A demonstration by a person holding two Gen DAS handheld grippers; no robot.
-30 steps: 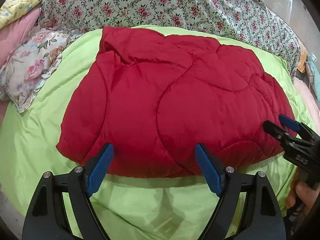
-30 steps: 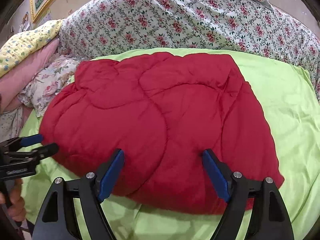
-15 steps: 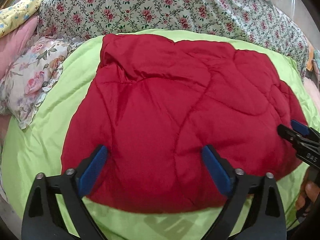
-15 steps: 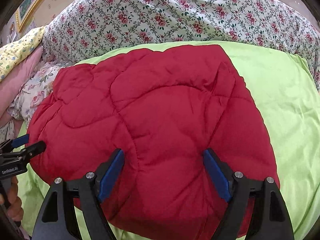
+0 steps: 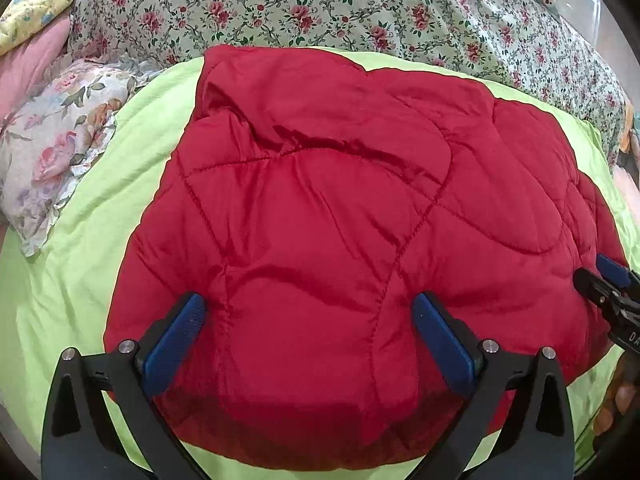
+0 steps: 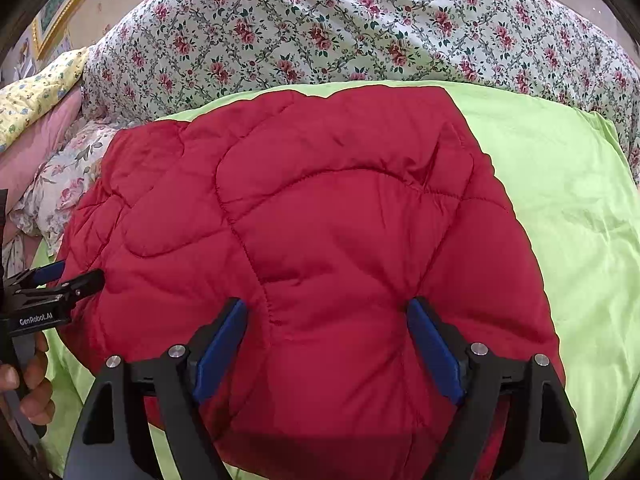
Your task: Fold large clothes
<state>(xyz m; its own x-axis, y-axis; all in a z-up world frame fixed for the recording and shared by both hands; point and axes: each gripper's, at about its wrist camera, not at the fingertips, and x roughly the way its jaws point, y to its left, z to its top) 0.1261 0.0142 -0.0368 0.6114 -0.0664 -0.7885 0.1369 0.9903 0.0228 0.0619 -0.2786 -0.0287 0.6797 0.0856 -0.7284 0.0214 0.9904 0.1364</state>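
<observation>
The red quilted jacket [image 5: 340, 240] lies flat on the green sheet [image 5: 80, 260] of the bed, both the left tool [image 5: 308, 332] and the right tool [image 6: 326, 334] spread wide over its near edge, and only the right view shows a framed picture [image 6: 60, 12].

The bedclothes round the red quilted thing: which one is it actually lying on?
The plain lime-green cover. The red quilted garment rests directly on it; the rose-print quilt lies behind, and the pale floral pillow sits off to the left.
</observation>
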